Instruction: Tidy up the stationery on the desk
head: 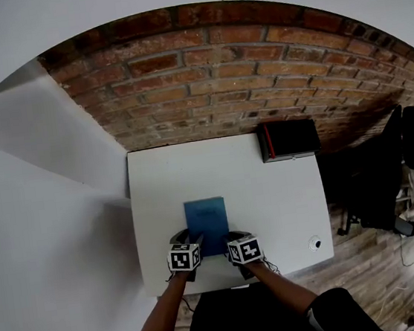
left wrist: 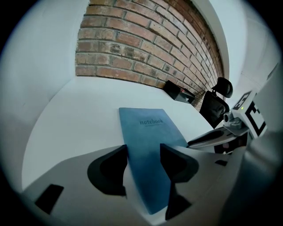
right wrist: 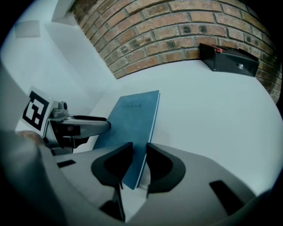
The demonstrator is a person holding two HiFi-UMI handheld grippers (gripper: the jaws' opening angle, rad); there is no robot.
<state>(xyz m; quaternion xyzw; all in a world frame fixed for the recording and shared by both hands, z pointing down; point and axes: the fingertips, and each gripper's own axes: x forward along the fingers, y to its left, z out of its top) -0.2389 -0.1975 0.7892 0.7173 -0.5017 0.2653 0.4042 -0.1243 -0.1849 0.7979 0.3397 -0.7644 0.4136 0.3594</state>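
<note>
A blue notebook lies lengthwise on the white desk, near its front edge. Both grippers are at its near end. My left gripper is open wide: its left jaw stands at the notebook's left edge and its right jaw over the cover. My right gripper straddles the right edge of the notebook with a narrower gap, one jaw over the cover and one beside the white page edge. I see no firm pinch. In the head view the left gripper and the right gripper flank the near corners.
A black box with a red edge stands at the desk's far right against the brick wall. A small white round object sits near the front right corner. A black office chair stands right of the desk.
</note>
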